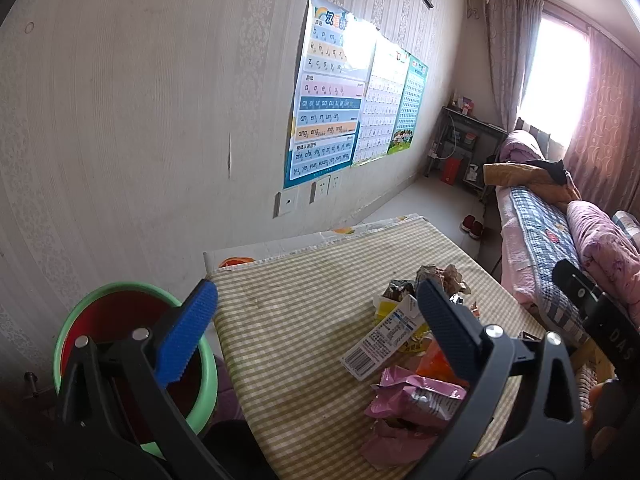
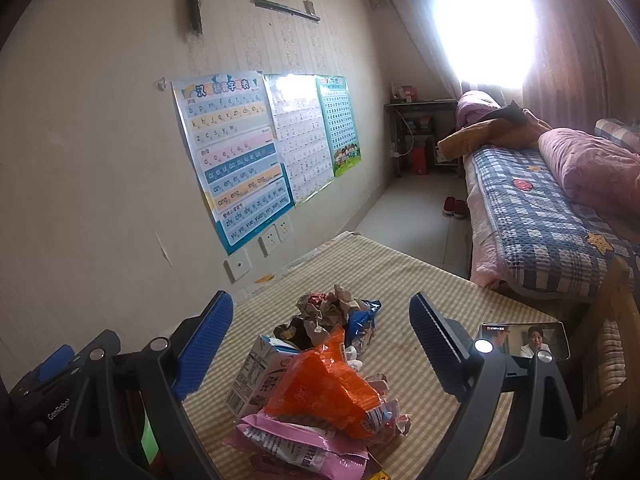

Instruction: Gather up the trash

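Now: I'm pre-grasp | both grippers, left (image 1: 316, 320) and right (image 2: 320, 336), wide, empty | next: close on crumpled orange plastic wrapper (image 2: 324, 388), carry to green-rimmed red bin (image 1: 120, 312).

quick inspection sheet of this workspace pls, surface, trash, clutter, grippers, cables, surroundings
surface: table covered by a striped green-and-cream cloth, stained in places
job's things: pile of trash on the cloth: orange wrapper, pink wrapper, small drink carton, blue-and-white wrapper, crumpled paper; green bin with a red inside stands beside the table's left edge
clutter: phone with its screen lit, lying on the cloth right of the pile
grippers: left gripper open, empty; right gripper open, empty, pile between and ahead of its fingers
cables: white cable by the far shelf
surroundings: wall posters, wall sockets, bed, red slippers, bright curtained window
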`<state>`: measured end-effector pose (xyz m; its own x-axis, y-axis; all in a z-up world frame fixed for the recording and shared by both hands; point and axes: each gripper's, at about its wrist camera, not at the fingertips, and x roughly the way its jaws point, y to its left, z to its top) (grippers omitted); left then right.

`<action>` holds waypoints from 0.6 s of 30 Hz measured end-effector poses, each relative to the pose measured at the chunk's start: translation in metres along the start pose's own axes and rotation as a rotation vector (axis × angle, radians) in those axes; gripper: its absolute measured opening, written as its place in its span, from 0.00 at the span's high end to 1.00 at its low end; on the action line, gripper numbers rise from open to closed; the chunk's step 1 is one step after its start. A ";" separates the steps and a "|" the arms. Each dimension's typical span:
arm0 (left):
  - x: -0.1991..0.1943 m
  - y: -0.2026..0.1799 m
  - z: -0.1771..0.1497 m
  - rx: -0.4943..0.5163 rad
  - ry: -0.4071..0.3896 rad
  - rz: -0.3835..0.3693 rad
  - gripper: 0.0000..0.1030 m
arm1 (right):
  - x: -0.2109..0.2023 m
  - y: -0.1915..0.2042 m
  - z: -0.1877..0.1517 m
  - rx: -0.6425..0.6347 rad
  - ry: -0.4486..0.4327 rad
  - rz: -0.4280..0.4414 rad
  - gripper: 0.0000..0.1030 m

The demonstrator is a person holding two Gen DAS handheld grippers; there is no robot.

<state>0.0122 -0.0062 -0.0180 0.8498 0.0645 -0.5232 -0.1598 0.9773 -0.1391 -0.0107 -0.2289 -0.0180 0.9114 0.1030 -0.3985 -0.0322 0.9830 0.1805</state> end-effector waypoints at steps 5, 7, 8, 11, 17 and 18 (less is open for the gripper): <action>-0.001 0.001 -0.004 0.008 -0.026 0.099 0.05 | 0.000 -0.001 -0.001 0.002 0.003 -0.004 0.16; -0.001 0.002 -0.005 0.009 -0.021 0.072 0.05 | 0.000 -0.001 -0.001 0.002 0.005 -0.004 0.16; -0.002 0.002 -0.005 0.013 -0.022 0.066 0.05 | 0.000 -0.001 -0.002 0.001 0.007 -0.004 0.16; -0.005 -0.003 -0.006 0.055 -0.045 0.053 0.05 | 0.001 -0.003 -0.003 0.001 0.009 -0.004 0.16; 0.002 -0.009 -0.010 0.103 0.001 0.008 0.05 | 0.004 -0.014 -0.012 -0.024 0.040 0.000 0.17; 0.006 -0.007 -0.012 0.098 0.025 -0.010 0.05 | 0.005 -0.016 -0.015 -0.030 0.054 0.002 0.17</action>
<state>0.0126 -0.0154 -0.0302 0.8379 0.0506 -0.5434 -0.1003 0.9930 -0.0621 -0.0119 -0.2418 -0.0364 0.8880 0.1124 -0.4459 -0.0472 0.9868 0.1549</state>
